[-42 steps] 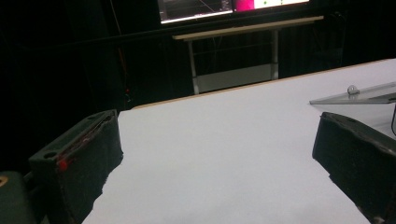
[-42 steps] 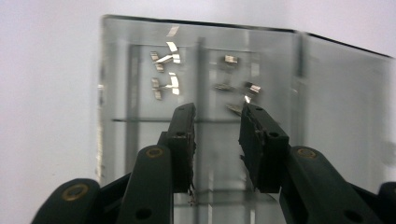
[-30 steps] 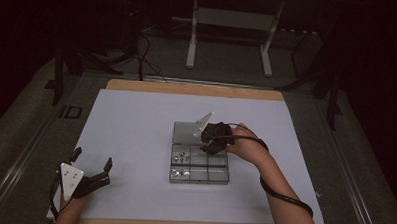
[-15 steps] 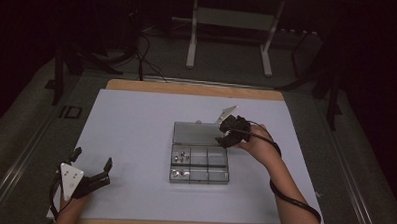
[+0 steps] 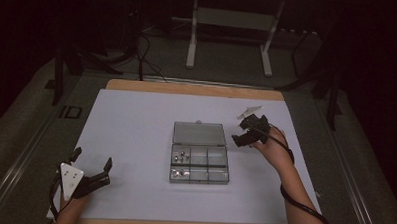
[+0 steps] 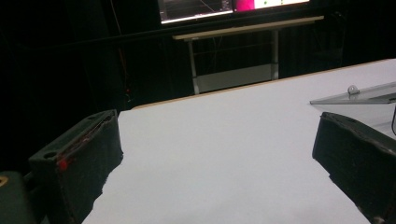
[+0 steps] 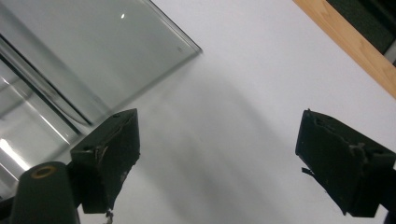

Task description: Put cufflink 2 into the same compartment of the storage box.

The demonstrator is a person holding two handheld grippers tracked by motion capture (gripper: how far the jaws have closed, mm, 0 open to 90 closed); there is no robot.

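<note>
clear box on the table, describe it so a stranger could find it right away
On the white table, look near the middle for the clear box, its lid laid open flat behind it. It is split into small compartments, some holding tiny metal bits.

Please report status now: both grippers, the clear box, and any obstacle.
Right gripper open, empty, beside the clear box. Left gripper open, empty, at the table's near left corner. Box lid lies open. No obstacle seen.

My table (image 5: 136, 115) — white top, wooden far edge — carries one clear box (image 5: 200, 159) near its middle, lid flat open on the far side, small metal bits in its compartments.
</note>
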